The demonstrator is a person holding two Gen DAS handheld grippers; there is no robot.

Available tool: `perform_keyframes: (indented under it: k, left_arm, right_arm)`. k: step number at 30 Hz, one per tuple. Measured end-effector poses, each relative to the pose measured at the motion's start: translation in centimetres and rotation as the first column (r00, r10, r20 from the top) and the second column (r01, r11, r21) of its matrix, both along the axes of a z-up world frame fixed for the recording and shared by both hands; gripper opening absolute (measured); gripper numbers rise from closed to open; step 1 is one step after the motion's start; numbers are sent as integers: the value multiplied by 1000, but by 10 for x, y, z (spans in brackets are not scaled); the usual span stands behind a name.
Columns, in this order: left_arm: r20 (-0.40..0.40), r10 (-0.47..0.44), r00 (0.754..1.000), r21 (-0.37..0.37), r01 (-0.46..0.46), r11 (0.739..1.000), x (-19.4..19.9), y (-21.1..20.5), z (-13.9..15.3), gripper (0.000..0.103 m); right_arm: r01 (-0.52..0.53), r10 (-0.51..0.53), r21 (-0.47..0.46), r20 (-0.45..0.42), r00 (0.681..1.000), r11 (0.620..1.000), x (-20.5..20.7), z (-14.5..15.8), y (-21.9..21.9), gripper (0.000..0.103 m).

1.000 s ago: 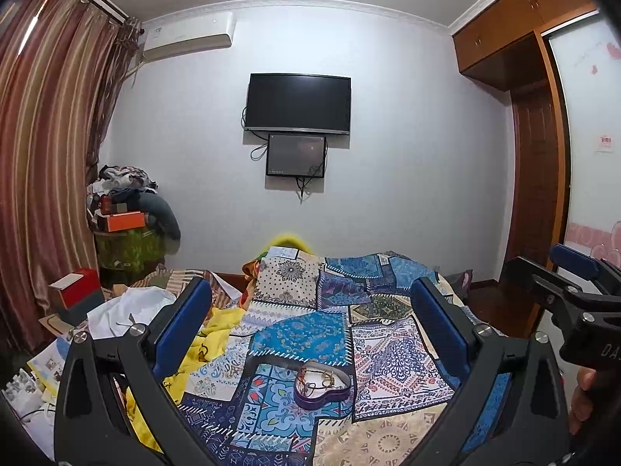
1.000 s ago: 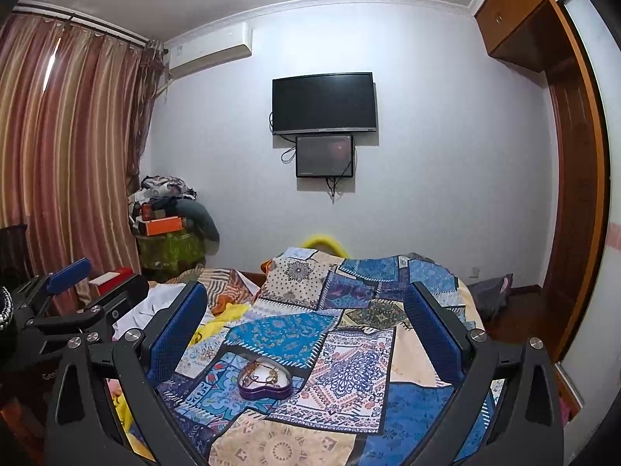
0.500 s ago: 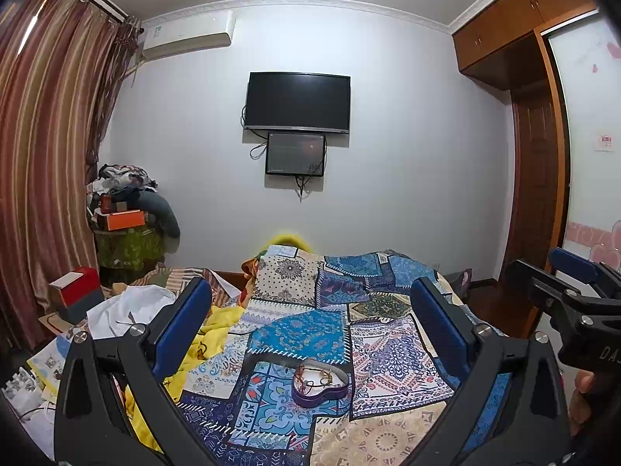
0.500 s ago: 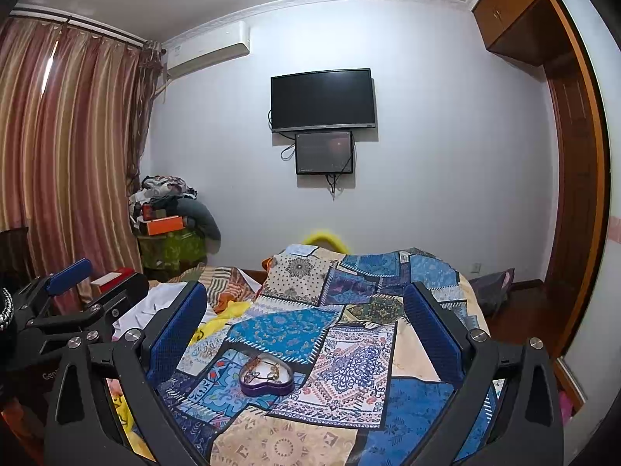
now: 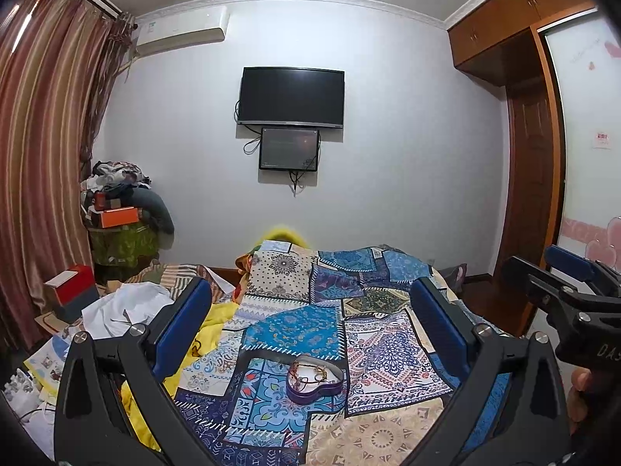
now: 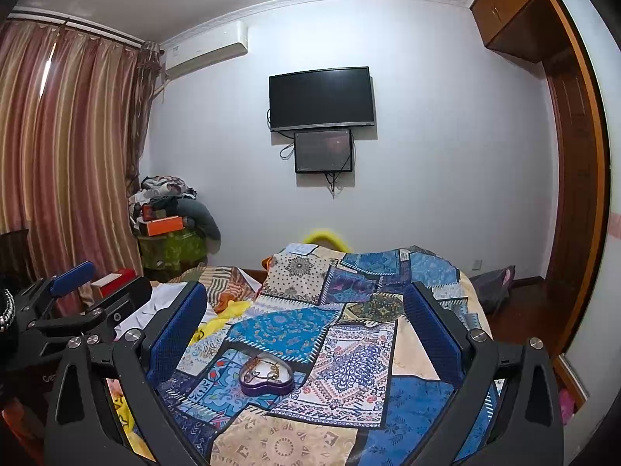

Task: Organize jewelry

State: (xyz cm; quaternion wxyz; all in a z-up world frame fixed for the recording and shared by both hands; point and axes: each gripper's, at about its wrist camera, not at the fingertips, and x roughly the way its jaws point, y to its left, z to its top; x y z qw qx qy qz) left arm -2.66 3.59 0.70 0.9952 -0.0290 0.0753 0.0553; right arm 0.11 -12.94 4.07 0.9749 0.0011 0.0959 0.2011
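Both grippers wide open, nothing held: left gripper, right gripper. Heart-shaped tin w/ tangled chains sits on patchwork quilt, below and well apart from both. Risks: soft quilt lets tin tip if pressed at rim; thin chains likely slip from pads or snag together.

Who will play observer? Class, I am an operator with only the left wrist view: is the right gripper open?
Observer: Yes. The right wrist view shows the right gripper with its jaws wide apart and holding nothing.
Operator: Where is the box relative to it?
Observer: The box lies on the bed ahead of it, a little left of its midline.
Operator: Is anything on the floor to the right of the bed?
Observer: A pink thing near the frame's edge, too blurred to name.
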Motion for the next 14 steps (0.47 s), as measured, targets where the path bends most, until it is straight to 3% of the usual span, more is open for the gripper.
perform_keyframes:
  k: [14]
  left_arm:
    - [-13,-9,1000,-6,9,1000,7,3,-4,103]
  right_arm:
    - [5,-5,0,-22,1000,1000,7,-4,1,101]
